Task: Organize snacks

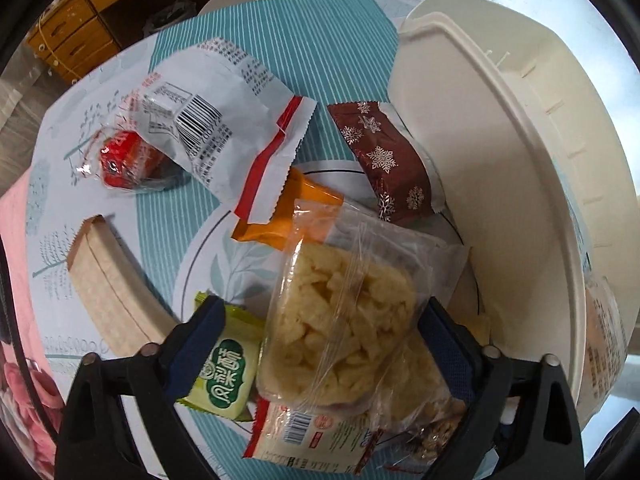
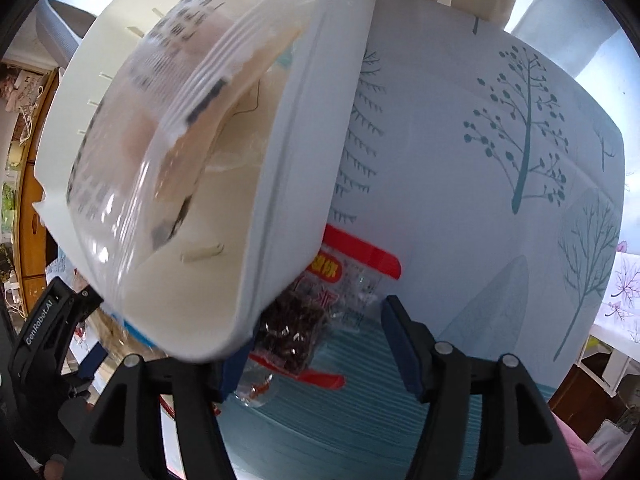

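A clear packet of pale puffed crisps [image 1: 340, 320] sits between the wide-spread fingers of the left gripper [image 1: 320, 332], on top of other packets on the patterned tablecloth [image 1: 280, 40], just beside the white plastic tub [image 1: 500, 160]. Whether the pads touch the wrapper cannot be told. The packet looks light, crinkly, slippery and easily crushed; a gentle pinch across its middle or on a sealed end seems safest. Nearby lie a green pastry packet [image 1: 230, 376], a brown snowflake wrapper [image 1: 386, 160] and a white barcode bag [image 1: 216, 120]. The right gripper [image 2: 320, 344], spread open and holding nothing, hovers over a red-trimmed packet of dark snacks [image 2: 304, 320].
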### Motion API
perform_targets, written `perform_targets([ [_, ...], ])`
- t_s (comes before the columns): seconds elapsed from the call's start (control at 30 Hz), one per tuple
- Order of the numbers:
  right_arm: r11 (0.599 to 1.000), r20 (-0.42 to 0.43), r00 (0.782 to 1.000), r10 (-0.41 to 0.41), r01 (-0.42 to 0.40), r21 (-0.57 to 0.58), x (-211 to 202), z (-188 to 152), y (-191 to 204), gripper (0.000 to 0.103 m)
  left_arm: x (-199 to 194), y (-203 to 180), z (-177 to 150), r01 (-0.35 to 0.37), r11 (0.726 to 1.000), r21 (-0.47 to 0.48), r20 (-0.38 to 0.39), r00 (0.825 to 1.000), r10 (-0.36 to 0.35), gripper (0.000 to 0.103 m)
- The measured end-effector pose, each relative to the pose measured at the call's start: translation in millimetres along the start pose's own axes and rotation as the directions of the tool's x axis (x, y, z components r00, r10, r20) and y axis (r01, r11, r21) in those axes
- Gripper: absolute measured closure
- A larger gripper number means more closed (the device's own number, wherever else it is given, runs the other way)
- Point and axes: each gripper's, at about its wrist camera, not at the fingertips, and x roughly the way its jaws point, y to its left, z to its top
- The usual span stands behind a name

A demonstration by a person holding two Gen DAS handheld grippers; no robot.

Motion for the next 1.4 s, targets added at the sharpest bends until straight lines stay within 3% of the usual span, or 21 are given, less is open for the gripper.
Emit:
perform_targets([
  [0.13,1.000,-0.016,1.000,-0.013,0.013,0.004,1,9,1,0.040,3,-2,3,0.046,0.999,-0.023,-0.014,0.999,-0.046,0.037],
  [0.37,1.000,-0.032,0.999,-0.018,0.018,-0.002,-1,38,5,0.043,-4,-7,-5,0.031,0.999,-0.029,-0.022,0.999,-0.032,0.039],
  [0.43,1.000,-0.031,1.000,-0.003,0.003,-0.009,1,38,3,0.052,-12,-8,-9,0.033,0.999,-0.026,-0.013,0.999,-0.033,0.040],
  [0.67,0.999,-0.022,0.999,0.035,-0.035,-0.015,-5,35,8,0.063,-39,0,-27,0.061,0.998,-0.028,0.001,0.998,-0.061,0.040],
  [0.83,0.996,-0.019,0.996,0.092,-0.092,0.014,-11,34,-2,0.079,-58,1,-46,0.077,0.997,-0.019,0.009,0.997,-0.077,0.040],
  [0.97,0.989,-0.028,0.990,0.138,-0.137,0.048,-11,30,-13,0.082,-75,9,-63,0.084,0.996,-0.008,0.022,0.996,-0.084,0.040],
  [1.2,0.977,0.008,0.980,0.201,-0.201,0.077,-20,14,-37,0.088,-114,54,-108,0.118,0.993,-0.004,0.039,0.992,-0.118,0.040],
  [1.4,0.970,0.013,0.970,0.244,-0.244,0.015,-42,-10,-48,0.091,-151,72,-142,0.146,0.989,-0.006,0.062,0.987,-0.145,0.040],
])
